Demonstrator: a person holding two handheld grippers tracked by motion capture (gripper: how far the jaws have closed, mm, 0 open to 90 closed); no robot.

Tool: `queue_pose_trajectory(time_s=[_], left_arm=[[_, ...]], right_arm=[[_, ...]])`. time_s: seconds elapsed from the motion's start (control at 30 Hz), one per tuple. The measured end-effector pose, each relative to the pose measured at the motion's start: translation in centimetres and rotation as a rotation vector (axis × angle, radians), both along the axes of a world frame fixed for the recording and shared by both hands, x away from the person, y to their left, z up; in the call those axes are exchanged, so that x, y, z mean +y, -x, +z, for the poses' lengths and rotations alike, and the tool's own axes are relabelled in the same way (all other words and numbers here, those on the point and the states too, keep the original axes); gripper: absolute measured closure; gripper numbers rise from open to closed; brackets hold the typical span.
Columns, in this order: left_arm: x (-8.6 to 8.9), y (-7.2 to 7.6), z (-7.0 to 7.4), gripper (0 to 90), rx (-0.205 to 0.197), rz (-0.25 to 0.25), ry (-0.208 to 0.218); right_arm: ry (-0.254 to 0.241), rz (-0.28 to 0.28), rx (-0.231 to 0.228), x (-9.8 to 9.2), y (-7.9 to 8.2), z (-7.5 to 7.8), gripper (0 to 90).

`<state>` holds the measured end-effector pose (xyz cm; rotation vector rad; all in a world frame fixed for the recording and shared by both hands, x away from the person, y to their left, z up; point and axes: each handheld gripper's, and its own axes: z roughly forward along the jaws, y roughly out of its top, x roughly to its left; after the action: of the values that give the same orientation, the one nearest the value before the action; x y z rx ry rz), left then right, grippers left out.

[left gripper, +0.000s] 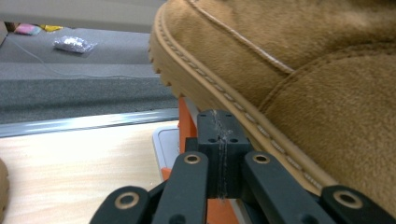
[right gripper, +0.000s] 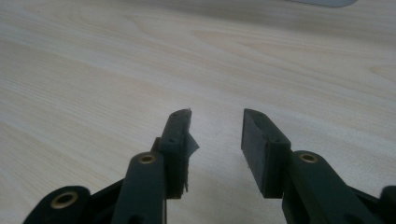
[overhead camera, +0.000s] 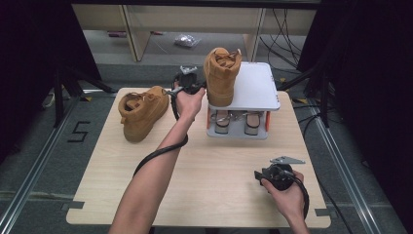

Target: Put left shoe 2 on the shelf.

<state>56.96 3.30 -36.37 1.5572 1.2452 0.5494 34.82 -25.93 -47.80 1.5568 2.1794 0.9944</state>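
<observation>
A pale wooden surface is seen from above, with a person's two forearms reaching in from six o'clock.

Toward nine o'clock a tan suede boot lies on the surface, its opening facing upward and its toe toward six o'clock, with nothing touching it.

Near the centre, toward twelve o'clock, the left gripper is held up beside a second tan boot. In the left gripper view its jaws are clenched together with nothing between them, their tips just under the boot's stitched sole edge.

This second boot stands upright on the top shelf of a small white rack with orange posts. On the lower shelf sit what seem to be sandals, too small to tell for certain.

Toward four o'clock the right gripper rests low over bare surface. In the right gripper view its jaws stand apart and hold nothing.

The boots look moderately heavy for their size, with soft, napped uppers that give under pressure and a thick, stiff rubber sole. Suede should offer good friction, so slipping is unlikely. The likeliest good hold is the collar or heel counter, pinched through one wall; the ridged sole rim is firmer but too wide to span.
</observation>
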Motion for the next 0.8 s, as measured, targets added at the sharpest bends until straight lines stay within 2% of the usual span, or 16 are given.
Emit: queue_pose_trajectory(time_s=[0.03,0.13,0.17,0.2,0.3,0.37,0.43,0.53,0.57,0.63,0.67,0.7,0.8], left_arm=[[-0.1,0.0,0.1,89.7,0.0,0.003,-0.007],[-0.2,0.0,0.2,89.9,-0.001,0.0,-0.022],[-0.2,0.0,0.2,89.9,-0.003,-0.004,-0.032],[-0.2,0.0,0.2,89.9,-0.005,-0.007,-0.04],[-0.5,0.0,0.3,90.0,-0.01,-0.01,-0.055],[-0.6,-0.1,0.3,90.0,-0.006,-0.014,-0.052],[-0.8,-0.1,0.3,90.0,-0.007,-0.019,-0.047],[-1.2,-0.1,0.3,89.9,-0.007,-0.023,-0.047],[-1.3,-0.1,0.3,89.9,-0.01,-0.023,-0.05],[-1.3,-0.1,0.3,89.8,-0.014,-0.022,-0.065],[-1.3,0.0,0.3,89.8,-0.014,-0.023,-0.065],[-1.2,0.0,0.2,89.5,-0.018,-0.025,-0.055],[-1.0,0.7,0.5,86.5,-0.028,-0.026,-0.048]], right_arm=[[-0.005,-0.011,0.019,0.1,0.2,0.1,62.6],[0.0,-0.002,0.005,0.1,0.1,0.1,62.7],[-0.01,-0.037,0.043,0.3,0.3,0.1,62.6],[-0.018,-0.025,0.022,0.3,0.1,-0.1,62.7],[-0.006,-0.011,0.033,0.4,0.2,0.0,62.6],[0.002,0.007,0.006,0.4,0.0,-0.2,62.6],[-0.001,-0.013,0.033,0.5,0.2,0.0,62.6],[-0.002,-0.02,0.027,0.5,0.2,0.0,62.6],[-0.013,-0.007,0.026,0.4,0.2,0.0,62.6],[0.003,-0.016,0.032,0.4,0.2,0.0,62.5],[-0.019,-0.023,0.043,0.5,0.3,0.1,62.6],[-0.002,0.01,0.006,0.2,0.1,-0.1,62.6],[-0.006,-0.014,0.026,0.2,0.3,0.1,62.6]])
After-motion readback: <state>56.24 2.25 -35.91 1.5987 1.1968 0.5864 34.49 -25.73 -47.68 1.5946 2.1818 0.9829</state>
